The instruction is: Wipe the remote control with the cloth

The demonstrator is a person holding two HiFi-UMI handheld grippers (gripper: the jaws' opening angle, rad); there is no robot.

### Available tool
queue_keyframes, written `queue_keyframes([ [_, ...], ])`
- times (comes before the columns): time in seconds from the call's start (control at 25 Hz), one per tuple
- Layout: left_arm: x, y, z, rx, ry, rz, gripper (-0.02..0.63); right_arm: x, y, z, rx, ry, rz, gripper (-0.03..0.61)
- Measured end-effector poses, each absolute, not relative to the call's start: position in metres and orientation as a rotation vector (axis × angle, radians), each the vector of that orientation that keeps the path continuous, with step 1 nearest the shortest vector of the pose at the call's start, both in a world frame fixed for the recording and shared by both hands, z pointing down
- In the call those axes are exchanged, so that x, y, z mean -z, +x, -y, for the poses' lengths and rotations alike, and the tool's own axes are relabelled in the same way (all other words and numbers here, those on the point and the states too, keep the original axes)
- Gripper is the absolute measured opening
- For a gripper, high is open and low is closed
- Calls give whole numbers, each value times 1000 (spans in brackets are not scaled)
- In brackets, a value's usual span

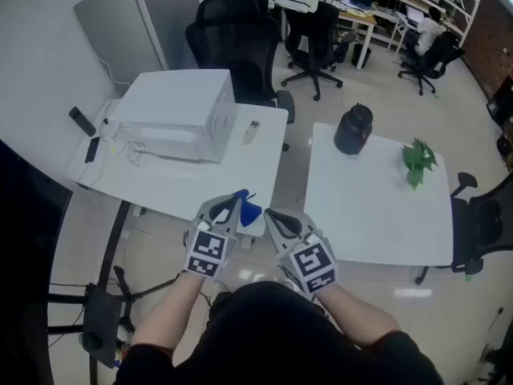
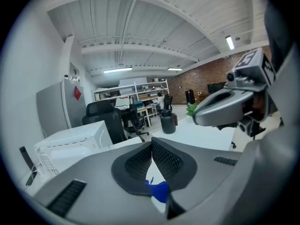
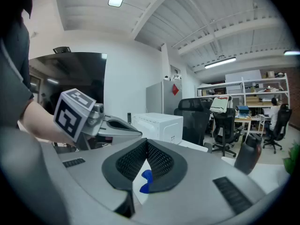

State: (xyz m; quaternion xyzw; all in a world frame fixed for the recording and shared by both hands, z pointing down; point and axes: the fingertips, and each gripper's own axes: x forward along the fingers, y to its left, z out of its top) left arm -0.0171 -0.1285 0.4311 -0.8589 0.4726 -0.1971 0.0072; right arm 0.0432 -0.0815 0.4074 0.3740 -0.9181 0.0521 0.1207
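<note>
A small light remote control [image 1: 252, 131] lies on the left white table [image 1: 160, 184], beside a white box. Two dark remotes [image 1: 81, 120] lie at that table's far left. A blue cloth [image 1: 249, 210] sits at the table's near right corner. Just in front of that corner my left gripper [image 1: 238, 201] and right gripper [image 1: 270, 215] hover side by side, both shut and empty. The left gripper view shows its jaws [image 2: 151, 146] pressed together with the blue cloth [image 2: 157, 190] below them. The right gripper's jaws [image 3: 146, 144] also meet, above the cloth [image 3: 146, 182].
A white microwave-like box [image 1: 180, 111] takes up the left table's middle. The right table [image 1: 377, 215] carries a black jug [image 1: 353, 128] and a green plant [image 1: 418, 160]. A floor gap separates the tables. Office chairs [image 1: 240, 38] stand behind.
</note>
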Motion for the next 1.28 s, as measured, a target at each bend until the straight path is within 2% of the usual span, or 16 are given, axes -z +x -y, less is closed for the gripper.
queue_keyframes([
  [0.12,-439,-14,163,634,-2679,-1553,5,-404,54,80,-180,1083,2679,9],
  [0.2,-445,-10,188,648,-2682,-1586,33,-408,61,84,-186,1072,2677,9],
  [0.28,-454,-7,214,684,-2677,-1604,115,-412,66,89,-219,1077,2670,9],
  [0.6,-515,-1,331,855,-2668,-1593,256,-442,67,136,-272,1139,2609,9],
  [0.96,-619,-5,470,1070,-2699,-1646,270,-481,59,203,-430,1255,2507,9],
  [1.28,-686,-5,523,1202,-2752,-1722,270,-521,52,238,-556,1259,2455,9],
])
